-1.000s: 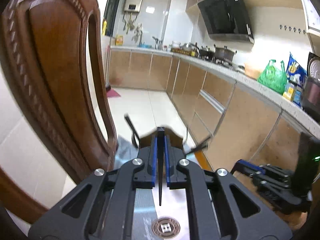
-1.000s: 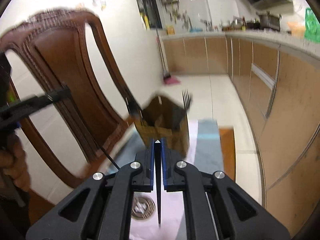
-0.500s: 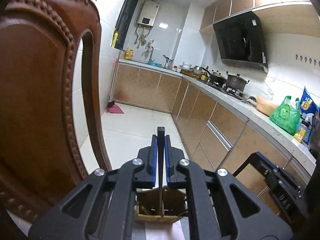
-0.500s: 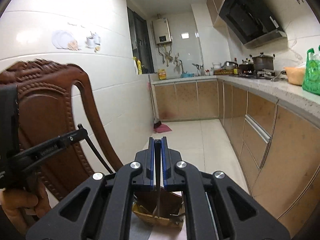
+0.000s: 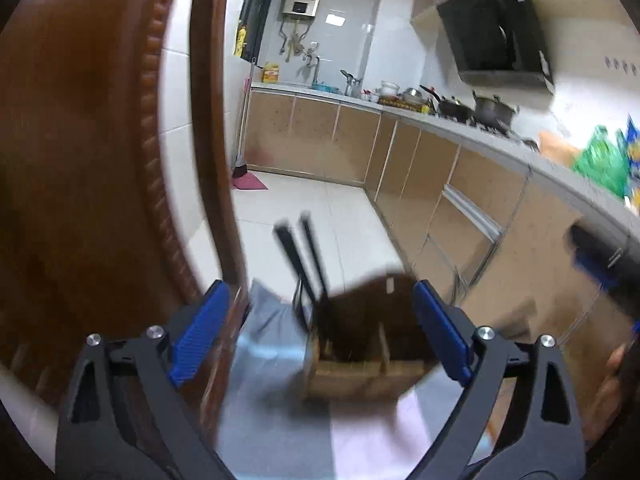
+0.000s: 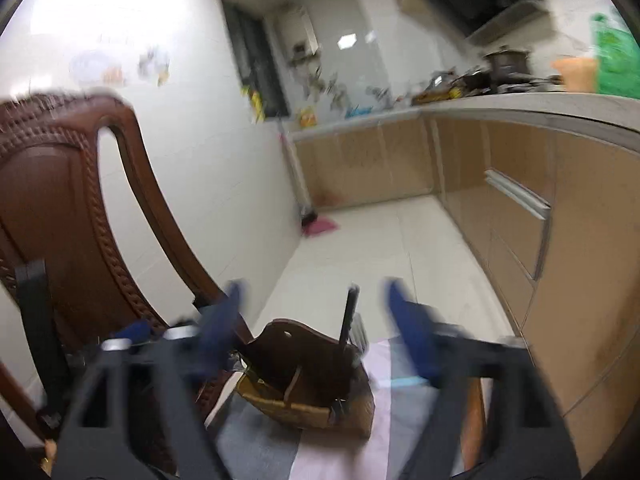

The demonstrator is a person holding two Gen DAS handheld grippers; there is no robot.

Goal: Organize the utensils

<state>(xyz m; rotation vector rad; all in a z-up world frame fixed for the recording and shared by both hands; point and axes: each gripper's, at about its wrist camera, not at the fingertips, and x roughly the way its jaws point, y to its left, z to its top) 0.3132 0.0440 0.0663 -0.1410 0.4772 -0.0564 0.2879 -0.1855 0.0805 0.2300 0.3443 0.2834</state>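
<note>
A brown wooden utensil holder (image 5: 370, 344) with compartments stands on a striped cloth (image 5: 280, 420); it also shows in the right wrist view (image 6: 308, 376). Two dark utensil handles (image 5: 304, 264) stick up from its left compartment. In the right wrist view a dark utensil (image 6: 347, 314) stands in its right side. My left gripper (image 5: 320, 320) is open and empty, just above and in front of the holder. My right gripper (image 6: 316, 312) is open and empty above the holder. Both views are blurred.
A carved wooden chair back (image 5: 100, 160) stands close on the left, also in the right wrist view (image 6: 68, 208). Kitchen cabinets (image 5: 460, 200) and a worktop with pots run along the right. The right gripper shows at the left view's right edge (image 5: 604, 268).
Both grippers were shut on thin dark utensils; both have opened and hold nothing. The utensils now stand in the holder. Both views have tilted down toward the holder.
</note>
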